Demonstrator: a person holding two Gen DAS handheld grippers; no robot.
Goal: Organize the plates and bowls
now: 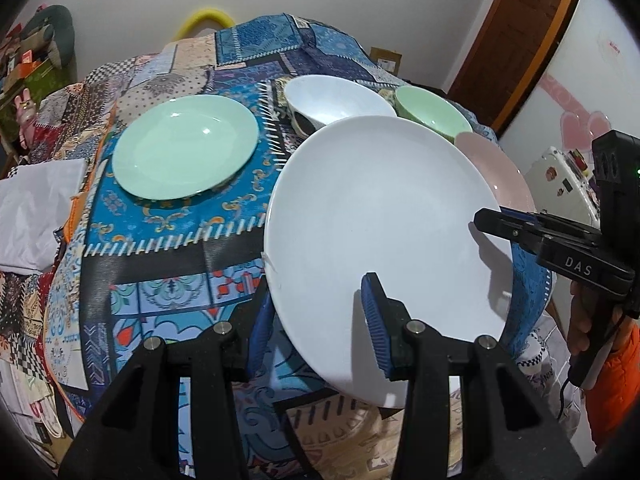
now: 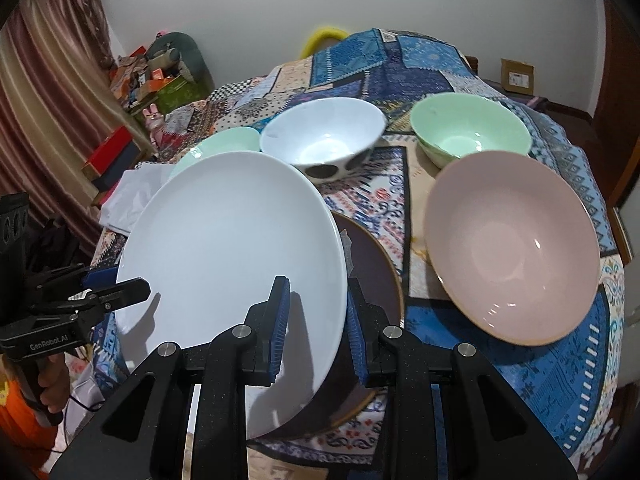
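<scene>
Left wrist view: close, angled down across the worktop (image 1: pixel 168 240) from the white plate's (image 1: pixel 380 208) left edge. Right wrist view: equally close, from its right edge (image 2: pixel 232 240), likewise angled down. Shared: plate, bowls, probably the far wall.

A large white plate (image 1: pixel 380 216) hangs tilted above the worktop at centre frame; upper left lies a mint plate (image 1: pixel 185 146), behind stand a white bowl (image 2: pixel 322 136), green bowl (image 2: pixel 470 130), and right, a pink bowl (image 2: pixel 512 246)

Patchwork tablecloth (image 1: pixel 168 216); white folded cloth (image 1: pixel 36 216); curtain (image 2: pixel 48 92).
</scene>
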